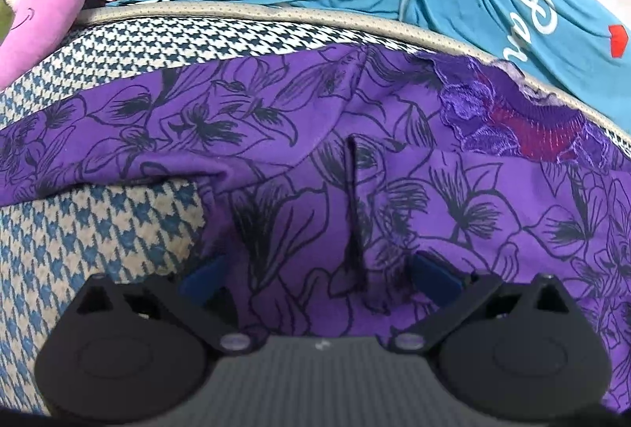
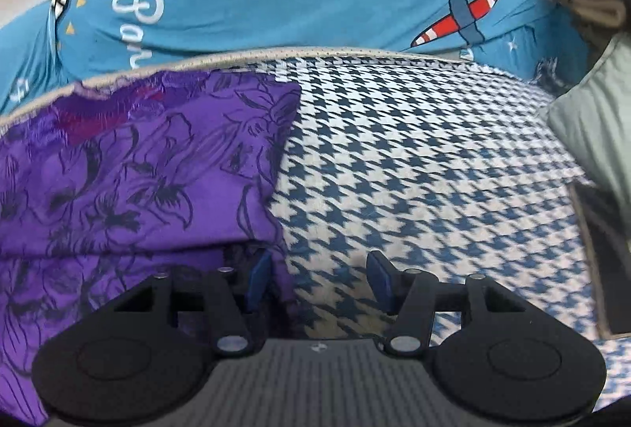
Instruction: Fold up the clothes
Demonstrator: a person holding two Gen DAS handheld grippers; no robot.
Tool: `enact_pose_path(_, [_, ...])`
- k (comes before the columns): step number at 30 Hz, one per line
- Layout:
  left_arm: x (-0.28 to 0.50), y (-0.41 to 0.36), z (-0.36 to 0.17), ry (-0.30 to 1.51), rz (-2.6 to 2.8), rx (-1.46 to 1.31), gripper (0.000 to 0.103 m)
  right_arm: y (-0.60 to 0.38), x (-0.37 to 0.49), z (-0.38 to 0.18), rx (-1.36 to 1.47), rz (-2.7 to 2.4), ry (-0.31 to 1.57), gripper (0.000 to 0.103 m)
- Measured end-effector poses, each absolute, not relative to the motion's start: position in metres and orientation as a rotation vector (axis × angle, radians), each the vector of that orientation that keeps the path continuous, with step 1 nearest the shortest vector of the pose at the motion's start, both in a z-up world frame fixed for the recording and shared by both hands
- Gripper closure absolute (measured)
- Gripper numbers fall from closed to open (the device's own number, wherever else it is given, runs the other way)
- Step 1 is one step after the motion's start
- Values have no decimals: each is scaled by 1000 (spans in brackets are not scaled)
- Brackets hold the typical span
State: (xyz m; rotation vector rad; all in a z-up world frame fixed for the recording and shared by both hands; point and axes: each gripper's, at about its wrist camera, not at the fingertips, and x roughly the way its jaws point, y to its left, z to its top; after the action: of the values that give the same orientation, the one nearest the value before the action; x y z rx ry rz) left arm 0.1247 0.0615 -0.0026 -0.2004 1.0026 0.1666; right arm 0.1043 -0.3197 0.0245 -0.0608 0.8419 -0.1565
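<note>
Purple floral garment [image 1: 355, 158] lies spread on the houndstooth cushion [image 2: 414, 158], flat for folding | our left claw [image 1: 319, 275] gapes over its cloth | our right claw [image 2: 319, 281] stands open astride its side edge, seemingly to pinch it.

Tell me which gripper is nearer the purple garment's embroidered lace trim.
Left, by a small margin. The left gripper sits over the purple garment, below its lace trim; the right gripper straddles the garment's side edge.

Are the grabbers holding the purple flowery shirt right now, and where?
No. Both the left gripper and right gripper are open, with the purple garment lying loose between the fingers, not pinched.
</note>
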Motion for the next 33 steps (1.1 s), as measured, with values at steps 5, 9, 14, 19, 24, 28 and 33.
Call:
enact_pose_path(5, [122, 67, 2, 993, 176, -218, 0, -317, 95, 41, -27, -154, 782, 49])
enact_pose_path(9, [120, 69, 4, 986, 187, -212, 0, -302, 94, 49, 17, -82, 745, 49])
enact_pose_path(14, [118, 76, 4, 985, 191, -233, 0, -277, 96, 47, 26, -17, 736, 48])
enact_pose_path(19, [114, 88, 5, 981, 202, -268, 0, -264, 100, 42, 80, 23, 745, 47])
enact_pose_path(24, [110, 105, 5, 986, 228, -303, 0, -245, 105, 38, 97, 50, 752, 47])
enact_pose_path(28, [108, 118, 5, 989, 256, -327, 0, -229, 108, 36, 83, 79, 752, 46])
enact_pose_path(33, [105, 132, 4, 992, 292, -337, 0, -210, 112, 29, 71, 104, 761, 43])
